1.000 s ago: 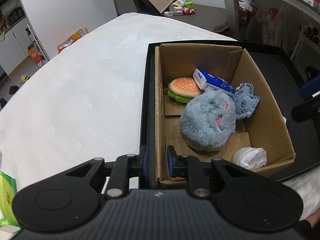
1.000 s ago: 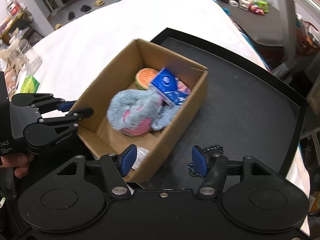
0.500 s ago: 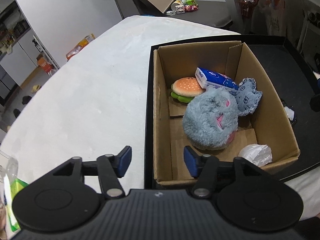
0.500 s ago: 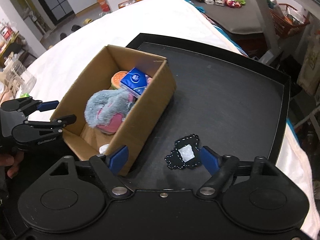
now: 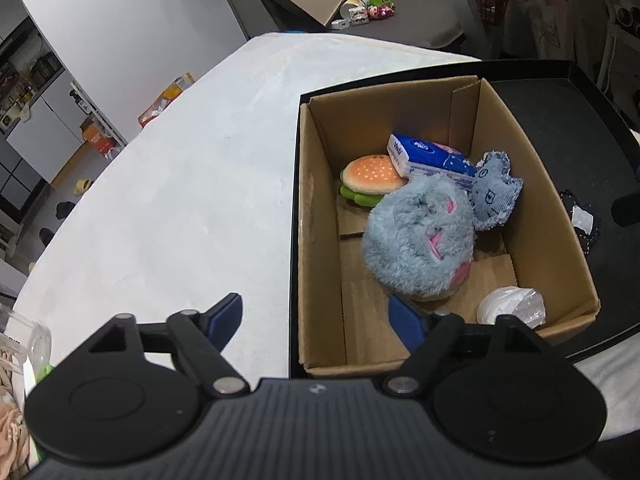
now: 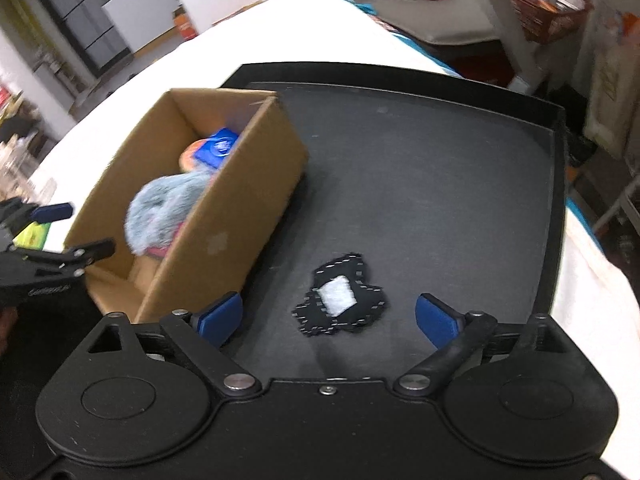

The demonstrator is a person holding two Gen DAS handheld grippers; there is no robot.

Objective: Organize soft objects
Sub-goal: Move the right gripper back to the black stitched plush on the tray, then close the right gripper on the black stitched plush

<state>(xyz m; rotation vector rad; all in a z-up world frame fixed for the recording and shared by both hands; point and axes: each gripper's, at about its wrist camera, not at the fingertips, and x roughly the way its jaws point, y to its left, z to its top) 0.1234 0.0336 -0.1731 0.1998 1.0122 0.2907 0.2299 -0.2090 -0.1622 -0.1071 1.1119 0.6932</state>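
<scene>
Black tray (image 6: 440, 160), black patch (image 6: 340, 300), possibly fabric

Right gripper (image 6: 328, 318): black, blue-padded fingers spread wide, empty.
Black stitched fabric patch with white centre (image 6: 340, 300): lay flat on the black tray (image 6: 440, 168), between the fingers.
Brown cardboard box (image 6: 240, 208): stood left of the patch, holding a fluffy blue-grey plush (image 6: 160, 210) and a blue tissue pack (image 6: 218, 150).
Left gripper (image 6: 66, 230): at the box's near-left end, fingers apart.
</scene>
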